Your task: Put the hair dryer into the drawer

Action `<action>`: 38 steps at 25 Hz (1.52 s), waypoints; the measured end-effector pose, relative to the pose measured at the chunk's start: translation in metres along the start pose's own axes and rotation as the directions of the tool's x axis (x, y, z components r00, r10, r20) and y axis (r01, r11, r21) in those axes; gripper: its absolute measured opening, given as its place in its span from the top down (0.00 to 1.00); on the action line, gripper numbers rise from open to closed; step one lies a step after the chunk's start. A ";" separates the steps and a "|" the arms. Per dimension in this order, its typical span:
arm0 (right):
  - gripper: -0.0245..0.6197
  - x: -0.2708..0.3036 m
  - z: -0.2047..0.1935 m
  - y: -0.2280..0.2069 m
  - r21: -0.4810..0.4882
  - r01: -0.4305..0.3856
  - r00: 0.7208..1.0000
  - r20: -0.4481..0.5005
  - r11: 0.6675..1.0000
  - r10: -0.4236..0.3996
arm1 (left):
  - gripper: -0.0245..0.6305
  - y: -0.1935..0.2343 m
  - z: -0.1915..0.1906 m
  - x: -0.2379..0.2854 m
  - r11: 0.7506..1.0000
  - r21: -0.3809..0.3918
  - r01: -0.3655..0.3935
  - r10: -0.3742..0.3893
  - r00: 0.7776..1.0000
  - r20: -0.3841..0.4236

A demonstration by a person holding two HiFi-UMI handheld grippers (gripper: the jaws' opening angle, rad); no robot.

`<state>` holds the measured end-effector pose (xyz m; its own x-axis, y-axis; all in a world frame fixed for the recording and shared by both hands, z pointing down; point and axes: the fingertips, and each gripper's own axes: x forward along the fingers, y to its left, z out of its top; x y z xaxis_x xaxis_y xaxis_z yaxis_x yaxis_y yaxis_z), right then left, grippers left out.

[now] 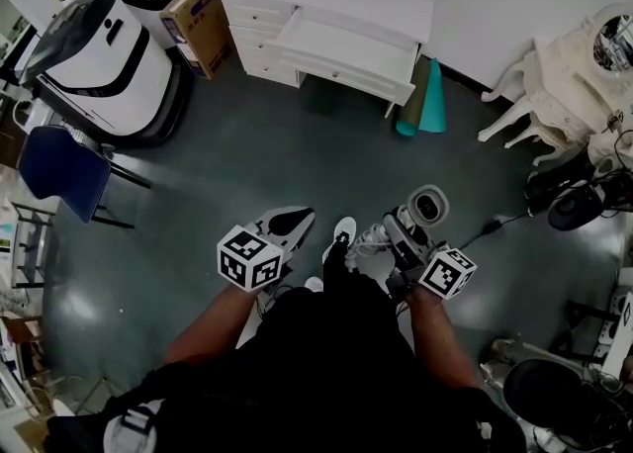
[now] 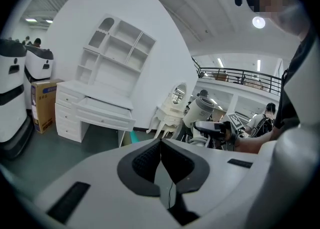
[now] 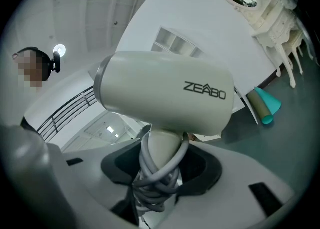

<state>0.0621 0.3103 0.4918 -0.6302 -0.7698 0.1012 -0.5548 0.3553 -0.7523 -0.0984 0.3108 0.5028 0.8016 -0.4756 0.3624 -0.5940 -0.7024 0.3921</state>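
Note:
A cream hair dryer (image 3: pixel 165 95) with its grey cord wound round the handle fills the right gripper view. My right gripper (image 3: pixel 159 185) is shut on that handle. In the head view the hair dryer (image 1: pixel 427 207) points up beside my right gripper (image 1: pixel 404 239), and my left gripper (image 1: pixel 285 226) is level with it. In the left gripper view the left gripper (image 2: pixel 161 165) is shut with nothing between its jaws. The white dresser (image 1: pixel 326 6) stands ahead across the floor, its wide drawer (image 1: pixel 346 50) pulled out. The same drawer (image 2: pixel 102 113) shows at left in the left gripper view.
Two white-and-black machines (image 1: pixel 104 50) and a cardboard box (image 1: pixel 203 16) stand left of the dresser. A blue chair (image 1: pixel 64 172) is at far left. A teal roll (image 1: pixel 427 100) leans by the dresser's right leg. An ornate cream vanity (image 1: pixel 579 70) is at right, with cables and black gear (image 1: pixel 574 199) below it.

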 end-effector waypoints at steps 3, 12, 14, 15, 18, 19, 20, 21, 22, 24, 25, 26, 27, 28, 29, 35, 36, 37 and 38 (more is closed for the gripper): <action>0.63 0.019 0.007 -0.008 0.008 -0.014 1.000 -0.008 1.000 0.014 | 0.95 0.016 0.008 0.007 1.000 -0.002 -0.019 0.019 1.000 0.000; 0.63 0.073 0.073 -0.046 0.016 -0.041 0.999 0.017 0.999 0.041 | 0.95 0.058 0.068 0.066 0.999 0.032 -0.030 0.030 1.000 -0.001; 0.63 0.082 0.091 -0.057 0.015 -0.045 0.999 0.025 0.999 0.044 | 0.95 0.068 0.085 0.083 0.999 0.042 -0.034 0.034 0.999 -0.001; 0.63 0.086 0.099 -0.063 0.013 -0.046 0.999 0.026 0.999 0.046 | 0.95 0.073 0.092 0.092 0.998 0.047 -0.037 0.037 0.999 0.000; 0.63 0.098 0.125 -0.083 0.002 -0.052 0.998 0.027 0.999 0.052 | 0.95 0.083 0.115 0.119 0.997 0.066 -0.043 0.043 0.999 0.001; 0.63 0.102 0.134 -0.090 -0.002 -0.055 0.998 0.028 0.998 0.055 | 0.95 0.086 0.123 0.128 0.996 0.075 -0.045 0.045 0.999 -0.001; 0.63 0.106 0.142 -0.096 -0.002 -0.057 0.998 0.031 0.998 0.057 | 0.95 0.089 0.130 0.135 0.995 0.085 -0.046 0.047 0.999 -0.004; 0.63 0.110 0.149 -0.103 -0.003 -0.057 0.998 0.035 0.998 0.057 | 0.95 0.093 0.136 0.143 0.994 0.096 -0.048 0.049 0.999 -0.006; 0.63 0.113 0.156 -0.109 -0.005 -0.055 0.998 0.038 0.998 0.055 | 0.95 0.097 0.141 0.149 0.993 0.104 -0.050 0.051 0.999 -0.008; 0.63 0.119 0.167 -0.122 -0.013 -0.049 0.998 0.046 0.999 0.050 | 0.95 0.105 0.149 0.158 0.992 0.110 -0.058 0.059 0.998 -0.006; 0.63 0.121 0.172 -0.128 -0.017 -0.047 0.998 0.049 0.999 0.048 | 0.95 0.109 0.153 0.163 0.992 0.109 -0.063 0.064 0.998 -0.003; 0.63 0.123 0.178 -0.132 -0.014 -0.046 0.998 0.052 0.999 0.046 | 0.95 0.112 0.157 0.167 0.992 0.107 -0.068 0.068 0.998 -0.001; 0.63 0.126 0.182 -0.135 -0.008 -0.045 0.998 0.053 0.999 0.045 | 0.95 0.116 0.161 0.172 0.992 0.105 -0.072 0.072 0.997 0.000; 0.63 0.130 0.186 -0.137 -0.004 -0.045 0.998 0.052 0.999 0.045 | 0.95 0.119 0.164 0.176 0.992 0.102 -0.075 0.076 0.997 -0.001; 0.63 0.133 0.188 -0.138 -0.008 -0.044 0.998 0.047 0.999 0.045 | 0.95 0.121 0.165 0.180 0.992 0.096 -0.076 0.077 0.997 -0.004; 0.63 0.143 0.191 -0.150 -0.003 -0.034 0.999 0.022 0.999 0.034 | 0.95 0.129 0.159 0.202 0.996 0.054 -0.065 0.067 0.997 -0.036; 0.63 0.145 0.191 -0.154 0.000 -0.031 0.999 0.021 1.000 0.031 | 0.95 0.131 0.159 0.205 0.997 0.053 -0.061 0.063 0.997 -0.040; 0.63 0.148 0.191 -0.157 0.001 -0.026 0.999 0.019 1.000 0.026 | 0.95 0.134 0.159 0.207 0.997 0.052 -0.059 0.061 0.997 -0.043; 0.63 0.150 0.191 -0.160 0.002 -0.022 1.000 0.017 1.000 0.022 | 0.95 0.138 0.160 0.209 0.997 0.049 -0.059 0.061 0.997 -0.046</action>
<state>0.1605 0.0368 0.5026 -0.6328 -0.7708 0.0734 -0.5397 0.3712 -0.7556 -0.0019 0.0295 0.4975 0.7600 -0.4927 0.4238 -0.6360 -0.6982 0.3287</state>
